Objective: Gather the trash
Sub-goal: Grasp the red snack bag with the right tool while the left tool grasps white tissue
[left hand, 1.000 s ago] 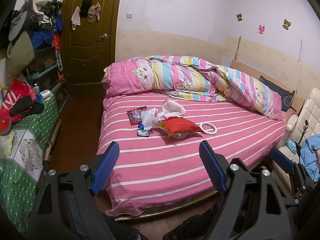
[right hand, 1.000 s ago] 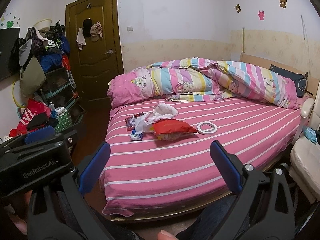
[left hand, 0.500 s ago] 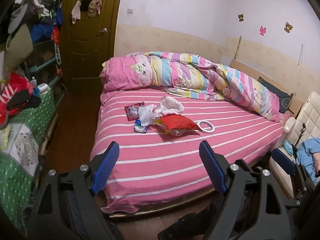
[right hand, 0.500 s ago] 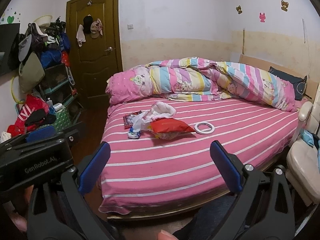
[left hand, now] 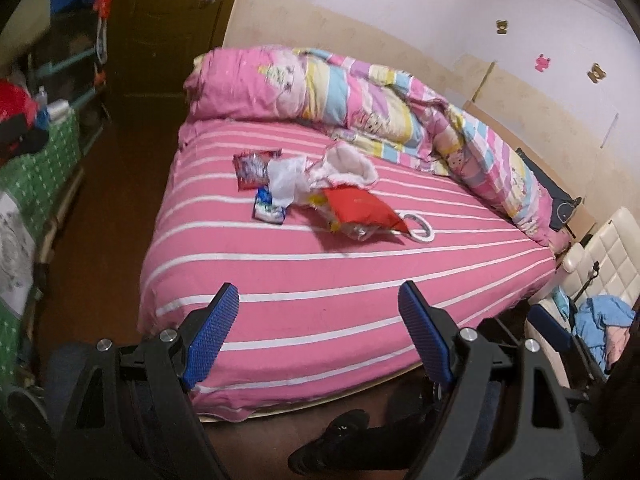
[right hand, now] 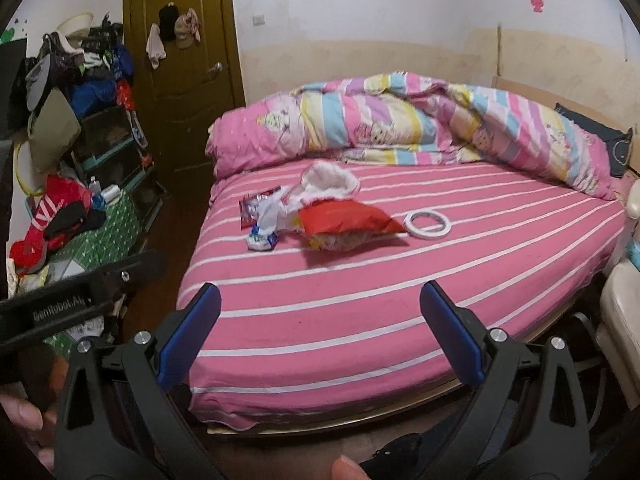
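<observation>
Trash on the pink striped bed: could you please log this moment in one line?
left hand-held gripper: open, empty | right hand-held gripper: open, empty | red snack bag: on bed, untouched

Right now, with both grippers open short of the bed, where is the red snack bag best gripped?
Probably at the pointed corner of the red snack bag that lies toward the tape ring, coming from the near side with the right gripper. That end tapers thin and lies free; the other end is crowded by a white plastic bag.
</observation>
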### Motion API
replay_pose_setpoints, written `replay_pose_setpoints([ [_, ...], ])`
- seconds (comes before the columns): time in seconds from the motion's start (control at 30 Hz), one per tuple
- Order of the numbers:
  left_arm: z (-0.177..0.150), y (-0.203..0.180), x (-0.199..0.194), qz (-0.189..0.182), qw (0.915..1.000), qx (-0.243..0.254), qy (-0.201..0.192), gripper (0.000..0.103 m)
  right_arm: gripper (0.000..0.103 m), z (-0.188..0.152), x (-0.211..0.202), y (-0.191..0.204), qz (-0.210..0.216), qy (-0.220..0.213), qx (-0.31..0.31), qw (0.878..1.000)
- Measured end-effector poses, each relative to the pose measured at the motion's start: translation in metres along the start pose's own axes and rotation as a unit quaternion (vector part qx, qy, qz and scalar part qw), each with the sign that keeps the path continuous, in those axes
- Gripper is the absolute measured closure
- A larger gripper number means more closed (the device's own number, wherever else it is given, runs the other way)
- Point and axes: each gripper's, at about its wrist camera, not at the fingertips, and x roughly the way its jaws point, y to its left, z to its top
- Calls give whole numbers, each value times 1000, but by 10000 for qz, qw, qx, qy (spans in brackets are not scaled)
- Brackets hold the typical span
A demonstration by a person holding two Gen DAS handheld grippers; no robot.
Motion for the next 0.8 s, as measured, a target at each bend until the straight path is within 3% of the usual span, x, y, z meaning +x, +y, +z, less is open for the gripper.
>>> replay_pose_setpoints([
  [0.2,7,9,52,-79,9996,-42,275,24,5,1,49,-12,121,105,-173,9997],
  [0.53,22,0,136,-295,9975,328,560,23,5,20,147,-60,357,-101,-400,9985],
  [0.8,44,10,194,-136,9975,369,593,23,5,31,220,-102,1269,463,845,9872],
])
